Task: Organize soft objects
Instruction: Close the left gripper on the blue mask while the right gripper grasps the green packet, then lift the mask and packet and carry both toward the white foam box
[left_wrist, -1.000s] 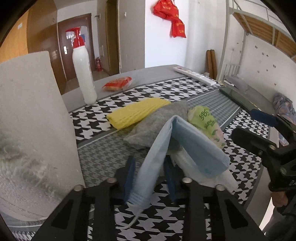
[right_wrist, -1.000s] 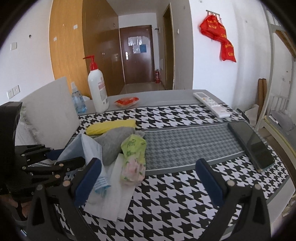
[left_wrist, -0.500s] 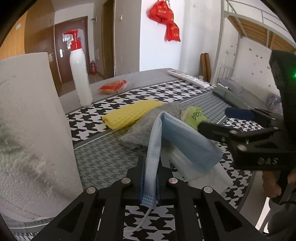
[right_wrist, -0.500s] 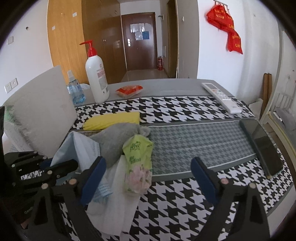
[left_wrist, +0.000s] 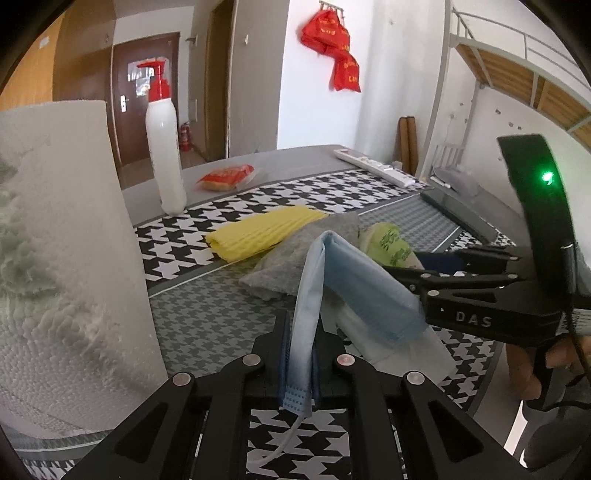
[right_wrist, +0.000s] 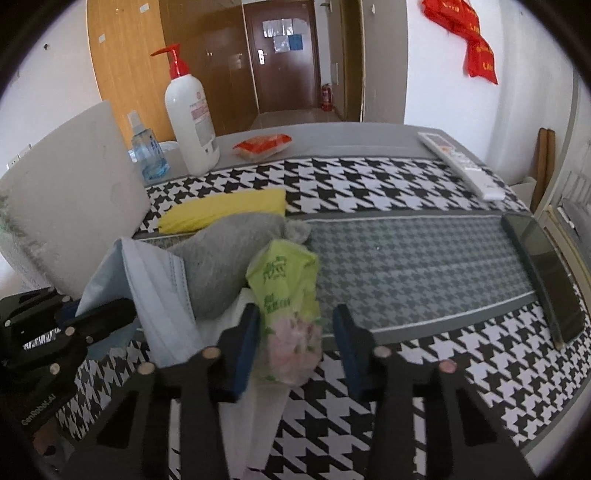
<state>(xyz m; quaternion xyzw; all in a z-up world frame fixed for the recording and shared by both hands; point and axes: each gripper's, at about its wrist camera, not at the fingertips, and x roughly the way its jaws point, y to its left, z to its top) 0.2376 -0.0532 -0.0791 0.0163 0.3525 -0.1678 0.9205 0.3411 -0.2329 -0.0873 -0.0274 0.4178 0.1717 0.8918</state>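
Between left tool (left_wrist: 298, 354) pads, mask (left_wrist: 354, 288).

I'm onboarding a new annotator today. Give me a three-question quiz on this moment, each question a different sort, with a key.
1. True or false: the left gripper is shut on the blue face mask.
2. Multiple choice: what lies between the right gripper's fingers? A) yellow cloth B) green tissue pack C) remote control
3. Fill in: the grey cloth lies partly over the ____ cloth.

Key: 1 true; 2 B, the green tissue pack; 3 yellow.
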